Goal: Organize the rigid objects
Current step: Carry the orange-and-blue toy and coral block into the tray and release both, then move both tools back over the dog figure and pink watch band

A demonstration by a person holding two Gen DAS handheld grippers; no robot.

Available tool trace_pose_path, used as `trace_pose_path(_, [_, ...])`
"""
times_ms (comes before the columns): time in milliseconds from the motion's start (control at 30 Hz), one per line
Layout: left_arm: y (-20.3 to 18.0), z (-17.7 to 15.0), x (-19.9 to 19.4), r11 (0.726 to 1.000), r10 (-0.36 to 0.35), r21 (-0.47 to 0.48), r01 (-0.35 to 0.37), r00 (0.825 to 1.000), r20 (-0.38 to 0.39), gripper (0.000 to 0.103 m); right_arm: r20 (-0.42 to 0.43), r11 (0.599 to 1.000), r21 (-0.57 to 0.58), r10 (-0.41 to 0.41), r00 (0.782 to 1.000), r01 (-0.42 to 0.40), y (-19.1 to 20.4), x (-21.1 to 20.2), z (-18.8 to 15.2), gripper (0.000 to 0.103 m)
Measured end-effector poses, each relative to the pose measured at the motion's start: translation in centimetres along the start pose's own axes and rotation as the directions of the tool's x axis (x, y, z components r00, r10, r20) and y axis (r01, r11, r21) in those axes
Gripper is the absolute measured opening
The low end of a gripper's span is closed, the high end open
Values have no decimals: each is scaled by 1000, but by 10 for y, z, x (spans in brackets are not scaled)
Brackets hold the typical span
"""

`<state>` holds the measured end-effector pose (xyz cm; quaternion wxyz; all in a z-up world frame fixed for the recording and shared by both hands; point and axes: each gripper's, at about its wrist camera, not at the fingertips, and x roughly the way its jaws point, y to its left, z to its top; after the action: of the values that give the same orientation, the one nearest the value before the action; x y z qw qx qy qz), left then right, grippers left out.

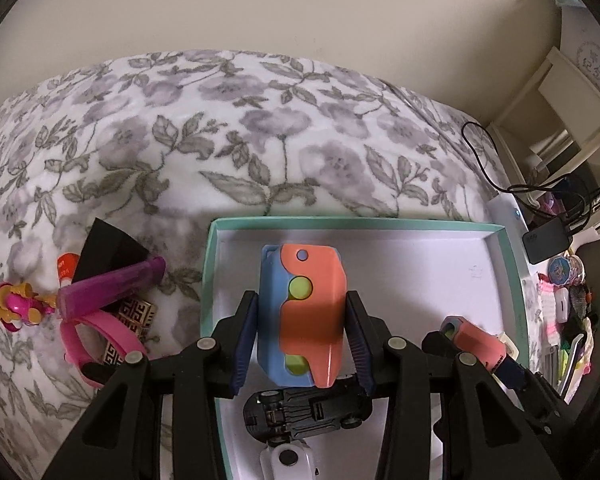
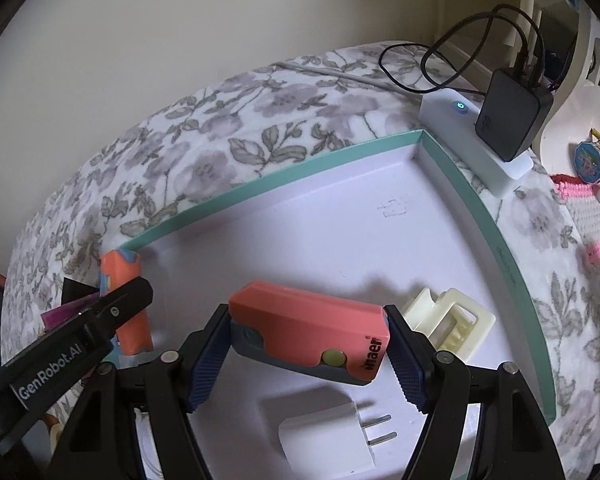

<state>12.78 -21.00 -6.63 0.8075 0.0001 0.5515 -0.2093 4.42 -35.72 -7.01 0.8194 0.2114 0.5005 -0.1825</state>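
Tray [image 2: 284, 178] holds toy car [image 1: 312, 412], plug [image 2: 324, 436], clip [image 2: 448, 320].

A plain cream wall [image 1: 300, 4] stands behind a floral bedspread [image 1: 228, 128]; pale shelving [image 1: 560, 92] sits at right

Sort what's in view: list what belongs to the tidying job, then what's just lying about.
Job: orange-blue toy in left claw; pink-grey toy in right claw; teal box; toy car; hair clip; plug.

Lying about: charger; cables.
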Motion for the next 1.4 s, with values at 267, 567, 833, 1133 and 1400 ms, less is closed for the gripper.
trace_pose_path(267, [-1,-1,-5,1000,-2,8,2,1000,-4,48,-11,1000,0,-8,1000,8,-1,1,-1,76])
trace_pose_path(567, [5,-2,-13,999,48,5,-48,999,2,55,-11,999,-16,-31,999,31,0,1,-3,77])
trace_pose_path(833, [12,-2,-22,998,57,-27,-57,998,9,56,28,999,-36,-39,999,41,0,-7,-2,97])
trace_pose_path(1133, [30,-8,-33,992,101,-78,-98,994,41,80,47,995,-78,-52,998,56,6,-13,-10,103])
trace_pose_path(1400, [50,-15,-43,978,194,-91,-186,977,88,97,64,992,-110,-62,996,68,11,-19,-17,103])
